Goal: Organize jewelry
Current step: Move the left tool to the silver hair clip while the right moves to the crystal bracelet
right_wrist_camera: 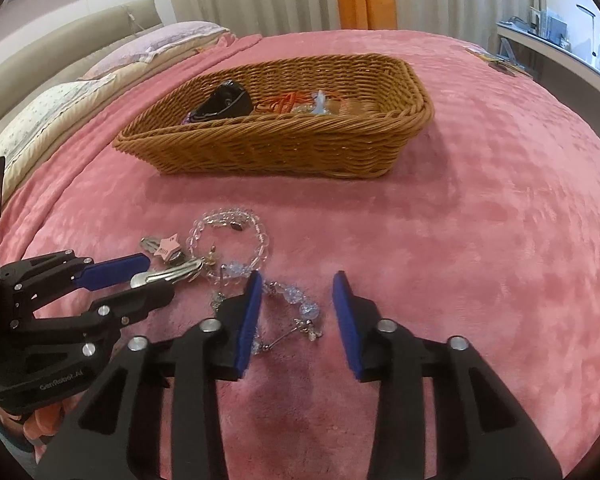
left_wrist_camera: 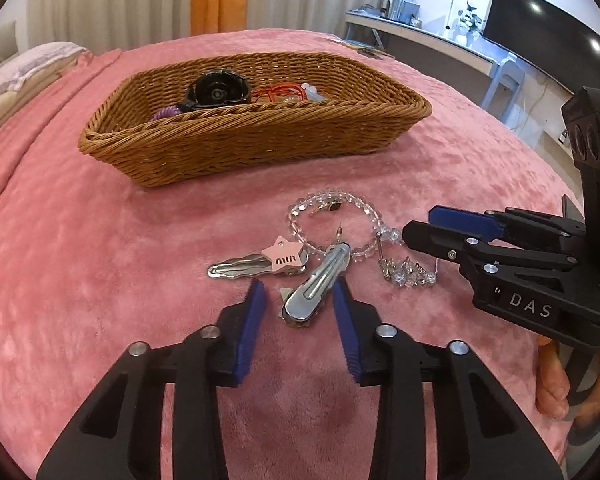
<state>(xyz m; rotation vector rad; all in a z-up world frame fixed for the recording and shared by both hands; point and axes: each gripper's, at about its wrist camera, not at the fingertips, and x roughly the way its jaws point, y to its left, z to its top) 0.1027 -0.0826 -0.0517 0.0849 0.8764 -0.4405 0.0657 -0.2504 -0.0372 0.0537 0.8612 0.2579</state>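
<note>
Left tool [left_wrist_camera: 300, 300] straddles silver hair clip [left_wrist_camera: 316, 280] on pink blanket [left_wrist_camera: 100, 260]; wicker basket [left_wrist_camera: 252, 136] behind.

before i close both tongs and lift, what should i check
1. left tongs straddle clip: ok
2. clip gripped: not ok, a gap shows on one side
3. right tongs straddle chain: ok, not gripped yet
4. clip free of bracelet: cannot tell, its tip overlaps the beads
5. basket upright and open: ok
</note>
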